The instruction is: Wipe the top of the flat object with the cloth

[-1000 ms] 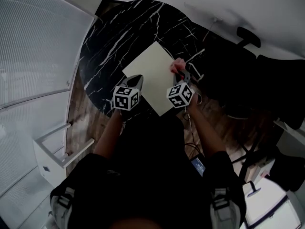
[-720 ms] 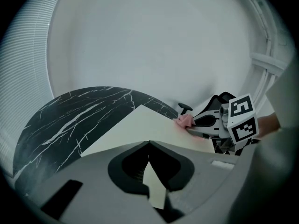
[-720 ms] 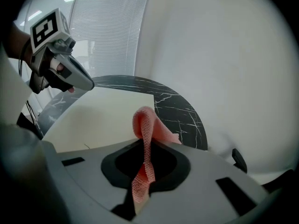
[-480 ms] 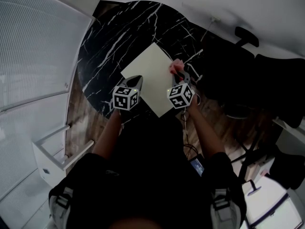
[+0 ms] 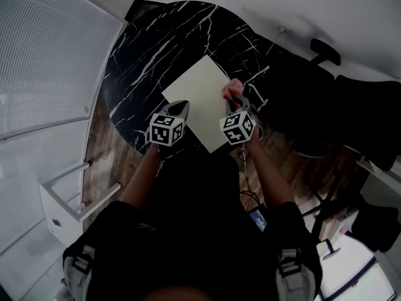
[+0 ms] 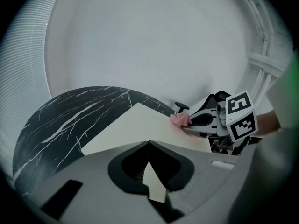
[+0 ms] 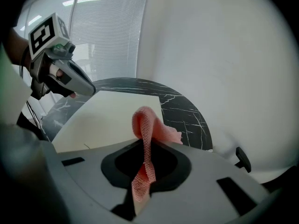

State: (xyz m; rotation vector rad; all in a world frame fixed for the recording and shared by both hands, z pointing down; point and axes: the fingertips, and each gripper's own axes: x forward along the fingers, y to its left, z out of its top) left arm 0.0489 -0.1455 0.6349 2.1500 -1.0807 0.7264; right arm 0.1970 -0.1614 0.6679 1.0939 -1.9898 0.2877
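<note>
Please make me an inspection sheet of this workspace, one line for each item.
surface: round black marble table with white veins.
job's things: cream flat object lies on the table; pink cloth rests at its right edge.
clutter: nothing seen.
grippers: left gripper shut on the flat object's near edge; right gripper shut on the cloth.
cables: thin cable hangs below the right gripper.
surroundings: wooden floor; black chair at right; white slatted wall at left.
</note>
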